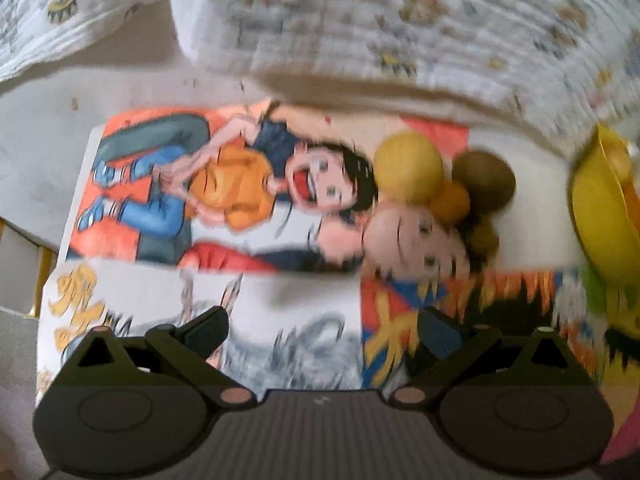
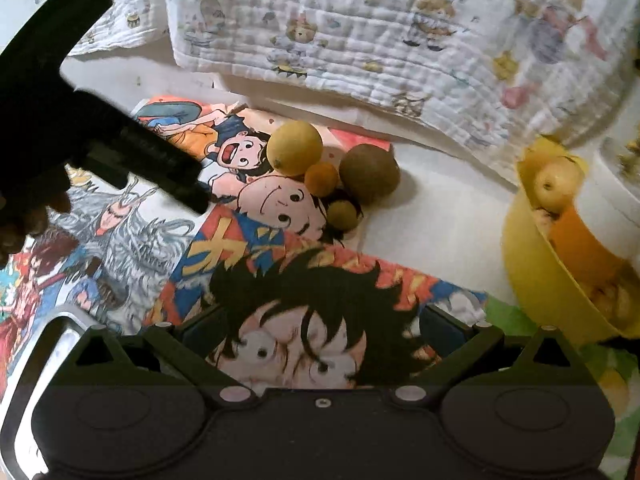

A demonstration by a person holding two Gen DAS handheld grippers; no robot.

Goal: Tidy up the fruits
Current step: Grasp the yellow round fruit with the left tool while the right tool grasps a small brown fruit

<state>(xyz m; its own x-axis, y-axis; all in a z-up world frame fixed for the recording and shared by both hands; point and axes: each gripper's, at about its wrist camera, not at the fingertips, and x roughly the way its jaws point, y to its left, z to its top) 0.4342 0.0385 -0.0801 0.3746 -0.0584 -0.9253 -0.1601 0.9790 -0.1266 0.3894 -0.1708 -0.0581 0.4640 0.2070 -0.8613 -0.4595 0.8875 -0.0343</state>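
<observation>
- Left gripper (image 1: 322, 332): seen from its own camera, jaws spread wide with nothing between them. It hangs over the cartoon posters (image 1: 224, 208) near the tabletop's left edge. The view is blurred. In the right wrist view it shows as a dark bar (image 2: 120, 148) reaching in from the upper left, with a hand (image 2: 28, 216) partly visible below it.
- Metal rim (image 2: 44, 344): a curved shiny edge at the lower left of the right wrist view; what it belongs to cannot be told.
- Posters: colourful cartoon sheets cover most of the white tabletop (image 2: 432, 208), from its left edge to about the middle.
- Right gripper (image 2: 322, 330): jaws wide apart and holding nothing, over a big cartoon face at the near edge.
- Fruit cluster, on the posters' far right edge, toward the tabletop's far edge:
  - lemon (image 2: 295, 147), the largest yellow fruit, at the left
  - small orange (image 2: 321, 179), touching the lemon
  - kiwi (image 2: 370, 173), brown, just right of the orange
  - small green fruit (image 2: 343, 215), nearest of the four, touching the group
- Quilt (image 2: 400, 28): white printed cloth lying along the far edge, behind the fruit.
- Bowl (image 2: 536, 280): yellow, at the tabletop's right edge, well apart from the cluster. It holds a pear (image 2: 556, 184) and orange fruit (image 2: 580, 248).
</observation>
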